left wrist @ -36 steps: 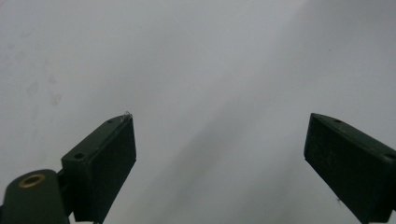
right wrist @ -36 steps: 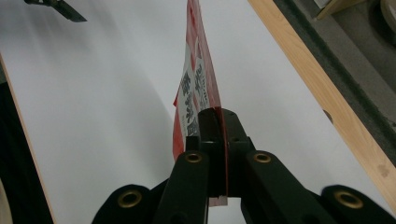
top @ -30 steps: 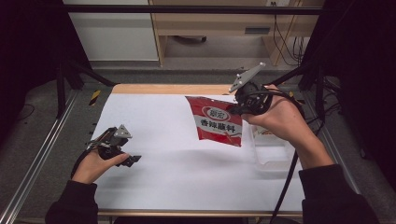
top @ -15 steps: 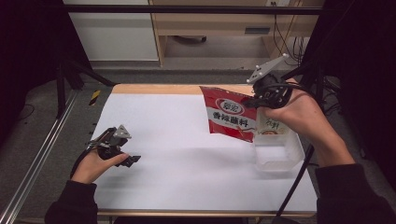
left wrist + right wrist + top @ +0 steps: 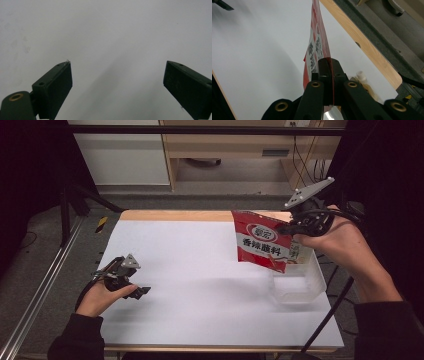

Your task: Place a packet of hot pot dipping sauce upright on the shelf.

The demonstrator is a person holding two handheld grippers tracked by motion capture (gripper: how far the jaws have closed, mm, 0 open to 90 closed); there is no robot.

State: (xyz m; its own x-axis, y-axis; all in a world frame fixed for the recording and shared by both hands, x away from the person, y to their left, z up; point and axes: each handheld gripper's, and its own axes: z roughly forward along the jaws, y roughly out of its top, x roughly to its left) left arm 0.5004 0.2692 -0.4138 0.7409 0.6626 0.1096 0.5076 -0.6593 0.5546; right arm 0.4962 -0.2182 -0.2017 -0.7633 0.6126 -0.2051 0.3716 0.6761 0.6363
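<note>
High view: right gripper [image 5: 292,226] sits at the far right of the white table [image 5: 200,270], held up off the surface, jaws clamped tight on the right edge of a red sauce packet [image 5: 262,245]. Packet hangs in the air, tilted, its lower right corner over the near-left part of a clear plastic tub [image 5: 300,282] that stands on the table's right side w/ a small item inside, too blurred to name. Person's right hand [image 5: 335,242] wraps the gripper body; grey three-cornered plate on top points up and right. Right gripper view: both black jaws pressed together w/ the packet [image 5: 318,47] pinched between them, seen edge-on, rising away from the jaws; wooden table edge [image 5: 362,42] runs diagonally behind. Left gripper [image 5: 140,291] rests low at the table's near left, well apart from packet and tub, left hand [image 5: 100,297] around it. Left gripper view: jaws spread wide, nothing between them, just bare white tabletop [image 5: 112,32] below.
</note>
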